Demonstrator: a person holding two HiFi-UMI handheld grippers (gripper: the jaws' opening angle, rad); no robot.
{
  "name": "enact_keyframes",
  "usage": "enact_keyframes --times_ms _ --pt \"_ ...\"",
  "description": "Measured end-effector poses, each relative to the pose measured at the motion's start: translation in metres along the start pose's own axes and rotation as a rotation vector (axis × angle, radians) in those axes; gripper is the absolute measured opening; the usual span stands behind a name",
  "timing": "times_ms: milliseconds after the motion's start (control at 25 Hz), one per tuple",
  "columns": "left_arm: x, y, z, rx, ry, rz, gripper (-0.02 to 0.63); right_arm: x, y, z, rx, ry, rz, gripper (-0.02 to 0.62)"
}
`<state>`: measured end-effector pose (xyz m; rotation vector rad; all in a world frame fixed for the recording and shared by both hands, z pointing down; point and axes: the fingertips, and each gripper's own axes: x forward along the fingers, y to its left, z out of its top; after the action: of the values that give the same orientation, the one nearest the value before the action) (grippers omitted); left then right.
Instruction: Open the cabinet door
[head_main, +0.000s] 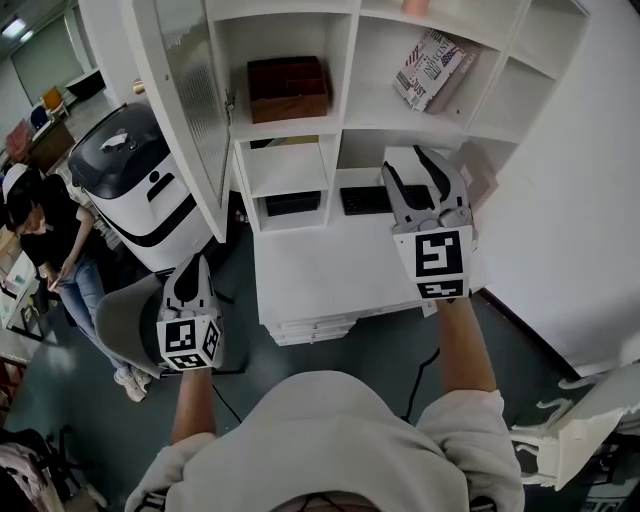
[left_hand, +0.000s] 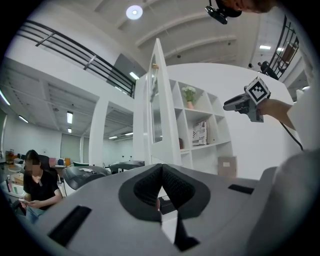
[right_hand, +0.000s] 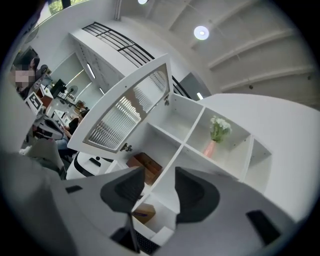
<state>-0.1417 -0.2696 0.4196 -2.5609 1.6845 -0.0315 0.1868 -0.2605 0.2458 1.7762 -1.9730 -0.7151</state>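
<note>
Beside swung-out cabinet door (head_main: 195, 100) and brown box (head_main: 288, 88): left gripper (head_main: 190, 266) jaws together, right gripper (head_main: 418, 166) jaws apart.

White, ribbed-glass cabinet door (head_main: 186, 100) — dark-brown box (head_main: 288, 88)

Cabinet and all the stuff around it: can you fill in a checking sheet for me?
Surface: white desk, bare at the front.
Job's things: cabinet door, swung open to the left.
Clutter: brown box, patterned box, keyboard, pink vase.
Grippers: left gripper shut, nothing held; right gripper open, empty.
Cables: black cable on the floor.
Surroundings: seated person, white-and-black machine, grey chair.
</note>
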Motion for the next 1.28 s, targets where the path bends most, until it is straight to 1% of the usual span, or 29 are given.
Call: enact_keyframes --times_ms 320,520,720,760,880,1120,1280 --pt "0.015 -0.020 0.003 0.016 0.004 -0.024 -0.002 -0.009 0.016 -0.050 0.140 0.022 0.027 0.161" --pt "0.018 -0.028 0.003 0.028 0.009 -0.030 -0.002 -0.016 0.036 -0.071 0.218 0.015 0.045 0.116" --pt "0.019 -0.032 0.002 0.031 0.014 -0.029 -0.002 -0.019 0.056 -0.088 0.284 0.017 0.075 0.080" --pt "0.019 -0.033 0.001 0.031 0.015 -0.029 -0.002 -0.019 0.059 -0.090 0.299 0.017 0.077 0.065" --pt "0.020 -0.035 0.002 0.036 0.014 -0.030 -0.002 -0.021 0.065 -0.097 0.332 0.015 0.081 0.045" --pt "0.019 -0.038 0.002 0.049 0.014 -0.028 -0.002 -0.024 0.078 -0.110 0.395 0.019 0.095 0.032" --pt "0.018 -0.041 0.001 0.051 0.013 -0.033 -0.002 -0.028 0.089 -0.120 0.431 0.028 0.100 0.005"
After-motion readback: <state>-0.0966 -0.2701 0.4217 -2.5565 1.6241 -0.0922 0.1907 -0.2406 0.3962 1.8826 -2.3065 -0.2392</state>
